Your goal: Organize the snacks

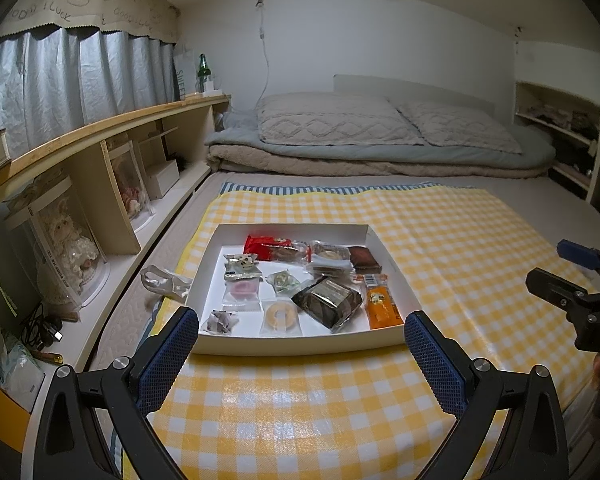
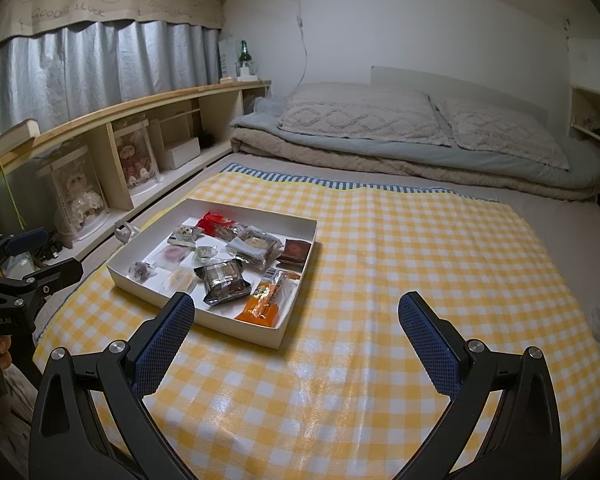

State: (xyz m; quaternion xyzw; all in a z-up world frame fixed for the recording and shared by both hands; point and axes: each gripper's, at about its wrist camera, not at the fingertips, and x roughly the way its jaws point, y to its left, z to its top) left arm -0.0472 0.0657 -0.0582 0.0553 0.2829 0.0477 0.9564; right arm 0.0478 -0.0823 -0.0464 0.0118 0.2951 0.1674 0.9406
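Observation:
A shallow white box [image 1: 374, 242] [image 2: 278, 336] lies on a yellow checked cloth [image 1: 460, 240] [image 2: 380, 260] on a bed. It holds several wrapped snacks: a red packet [image 1: 266, 247] [image 2: 214, 222], a dark brown cake pack [image 1: 328, 300] [image 2: 224, 280], an orange packet [image 1: 382, 304] [image 2: 266, 300], a ring biscuit [image 1: 280, 316] [image 2: 180, 280]. My left gripper [image 1: 300, 340] is open and empty, just in front of the box's near edge. My right gripper [image 2: 296, 328] is open and empty, to the right of the box; it also shows at the right edge of the left wrist view [image 1: 580, 284].
A crumpled clear wrapper [image 1: 164, 280] lies left of the box, off the cloth. A low wooden shelf [image 1: 100, 132] with boxed dolls [image 1: 68, 248] runs along the left. Folded blankets and two pillows [image 1: 332, 120] lie at the bed's far end.

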